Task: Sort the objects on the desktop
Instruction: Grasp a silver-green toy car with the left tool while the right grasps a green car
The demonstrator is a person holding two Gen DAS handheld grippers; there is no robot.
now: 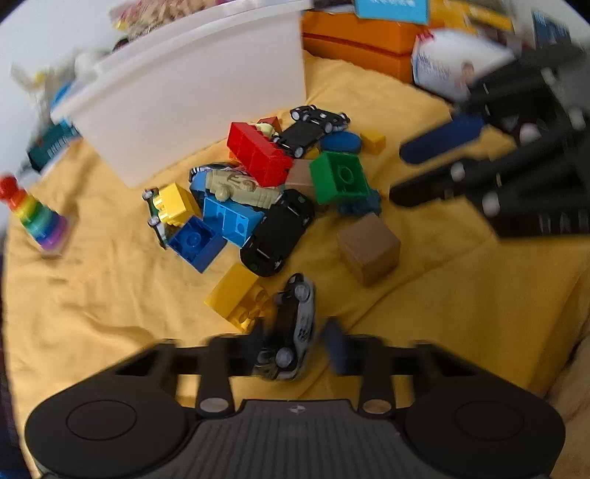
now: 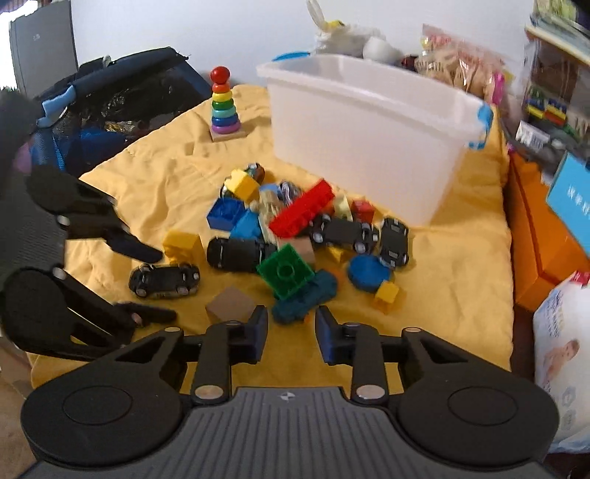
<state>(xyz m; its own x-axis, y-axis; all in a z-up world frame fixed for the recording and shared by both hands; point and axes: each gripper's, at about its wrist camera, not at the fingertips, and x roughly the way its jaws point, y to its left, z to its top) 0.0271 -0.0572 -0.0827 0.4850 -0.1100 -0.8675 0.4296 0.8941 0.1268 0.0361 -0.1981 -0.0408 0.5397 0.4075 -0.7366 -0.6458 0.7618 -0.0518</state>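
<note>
Wall: plain white wall (image 2: 166, 29), far ahead of the gripper.
Surface: creased yellow cloth (image 2: 442, 265) covering the counter below.
Right: orange box (image 2: 534, 239), cluttered shelf (image 2: 553, 73).

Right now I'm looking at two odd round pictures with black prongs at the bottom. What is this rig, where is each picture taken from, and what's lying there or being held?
No robot: a person holds a two-finger gripper in each hand, each with a wide-angle camera looking along its fingers. One picture comes from the left gripper, the other from the right gripper. On the yellow cloth lie coloured plastic building bricks and black toy cars, beside a white plastic tub and a rainbow ring stacker. The left gripper seems closed on a small black toy car; the right gripper is open and empty.
</note>
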